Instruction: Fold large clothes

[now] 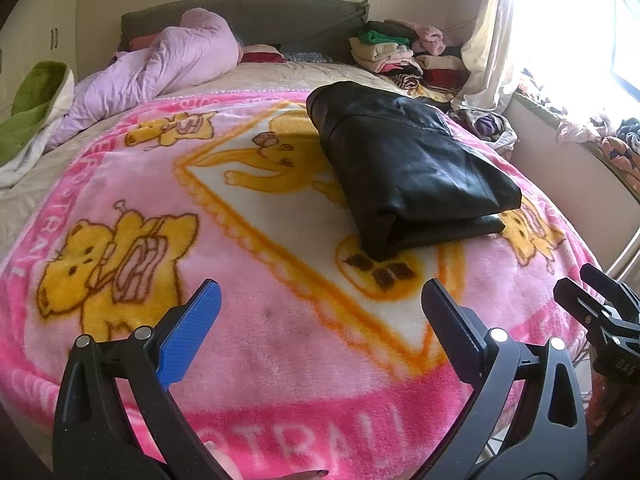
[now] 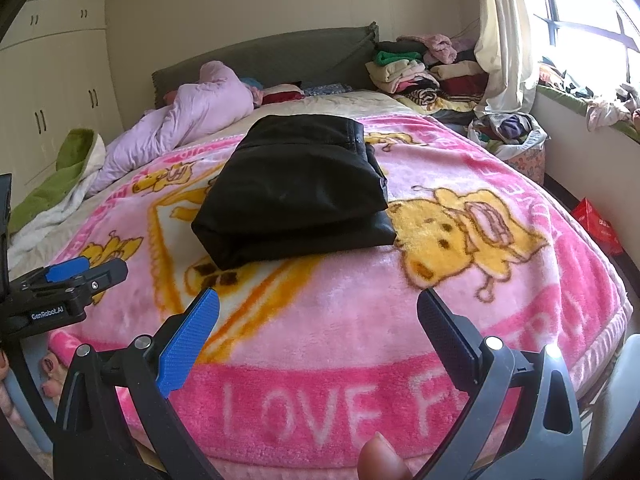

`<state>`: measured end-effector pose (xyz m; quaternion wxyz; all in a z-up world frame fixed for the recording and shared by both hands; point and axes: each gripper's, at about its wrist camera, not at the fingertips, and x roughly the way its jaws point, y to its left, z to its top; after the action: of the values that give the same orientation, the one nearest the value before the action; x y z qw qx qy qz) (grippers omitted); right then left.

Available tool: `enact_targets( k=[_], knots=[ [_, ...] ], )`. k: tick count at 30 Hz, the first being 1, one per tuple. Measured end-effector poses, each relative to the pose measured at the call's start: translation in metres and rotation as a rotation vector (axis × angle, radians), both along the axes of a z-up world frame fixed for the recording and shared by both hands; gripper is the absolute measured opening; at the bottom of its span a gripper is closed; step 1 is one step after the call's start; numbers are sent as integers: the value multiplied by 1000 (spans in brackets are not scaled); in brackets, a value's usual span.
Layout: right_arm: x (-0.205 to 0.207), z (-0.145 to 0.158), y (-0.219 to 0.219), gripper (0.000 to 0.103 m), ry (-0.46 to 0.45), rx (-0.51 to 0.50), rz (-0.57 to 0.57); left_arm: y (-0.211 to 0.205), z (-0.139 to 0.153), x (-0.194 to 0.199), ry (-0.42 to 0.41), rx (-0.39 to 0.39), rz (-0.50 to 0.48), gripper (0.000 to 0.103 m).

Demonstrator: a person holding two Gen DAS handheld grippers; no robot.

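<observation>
Black garment [image 2: 296, 188] was seen already folded on the pink blanket [image 2: 360, 320].
Left tongs [image 1: 320, 308] and right tongs [image 2: 318, 312] were held wide apart, empty, near.

The bed [image 2: 320, 102] carries a pink blanket [image 2: 360, 320]; folded black garment [image 2: 296, 188] at centre, lilac duvet [image 2: 192, 120] at ten o'clock.

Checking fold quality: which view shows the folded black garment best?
The right wrist view: the black garment sits central, its stacked front edge visible. The left wrist view shows it off to the right, at an angle.
</observation>
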<state>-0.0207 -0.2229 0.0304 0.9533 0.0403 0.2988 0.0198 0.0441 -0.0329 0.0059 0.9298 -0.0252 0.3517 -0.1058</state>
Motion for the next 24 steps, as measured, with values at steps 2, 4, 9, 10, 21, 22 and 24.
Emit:
enact_targets(
  k=[2,4,9,10,21,22,24],
  knots=[
    [0,0,0,99,-1,-1,2,0,0,0,1,1,0,94],
    [0,0,0,99,1,-5,4,0,0,0,2,0,-2,94],
    [-2,0,-2,99,4,-4,4,0,0,0,2,1,0,94],
    [-2,0,-2,99,5,-4,4,0,0,0,2,1,0,94],
    [-1,-2,-1,99,9,-7,8,0,0,0,1,2,0,94],
    [-2,-2,-1,99,8,-5,8,1,0,0,2,2,0,94],
    [-1,-2,-1,99,11,-4,10,0,0,0,2,2,-1,94]
  ],
)
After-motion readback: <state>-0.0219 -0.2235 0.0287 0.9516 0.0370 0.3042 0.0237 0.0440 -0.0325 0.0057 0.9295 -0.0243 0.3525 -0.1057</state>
